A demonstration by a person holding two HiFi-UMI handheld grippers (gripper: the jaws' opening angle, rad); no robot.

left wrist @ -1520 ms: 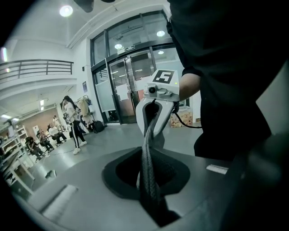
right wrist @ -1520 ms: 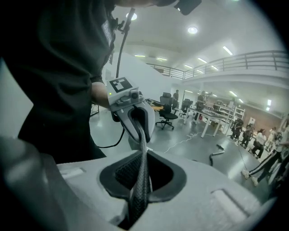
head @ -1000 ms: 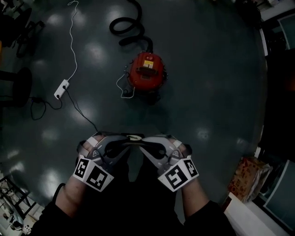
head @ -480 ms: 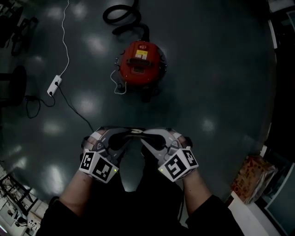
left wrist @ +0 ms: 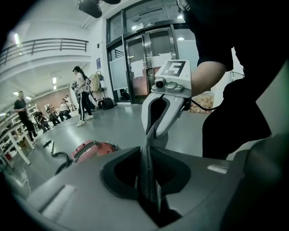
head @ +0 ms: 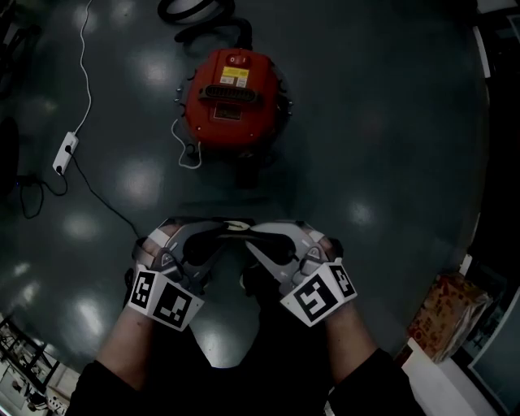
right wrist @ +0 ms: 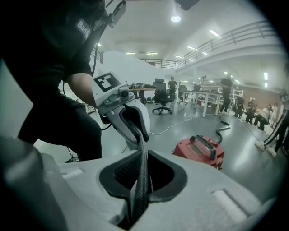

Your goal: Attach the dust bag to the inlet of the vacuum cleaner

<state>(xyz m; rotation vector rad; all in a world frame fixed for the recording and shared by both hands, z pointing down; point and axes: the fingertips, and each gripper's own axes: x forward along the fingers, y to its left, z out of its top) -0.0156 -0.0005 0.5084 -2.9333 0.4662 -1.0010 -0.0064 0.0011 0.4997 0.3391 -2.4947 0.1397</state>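
The red vacuum cleaner (head: 231, 93) stands on the dark floor straight ahead of my hands, its black hose (head: 191, 10) curling off behind it. The dust bag (head: 236, 227) is stretched between both grippers as a taut dark mesh strip (left wrist: 149, 176) (right wrist: 140, 176). My left gripper (head: 219, 231) is shut on one end; its jaws have just been opening slightly, with the fabric still pinched between them. My right gripper (head: 253, 234) is shut on the other end. The two grippers face each other, tips close together. The rest of the bag is lost against the dark clothing below.
A white power strip (head: 65, 153) and its cables lie on the floor to the left of the vacuum. A cardboard box (head: 443, 313) sits at the lower right beside pale furniture. Several people and desks stand far across the hall.
Both grippers have sunk together with the bag still held between them. The vacuum cleaner now looks larger and closer in the head view.
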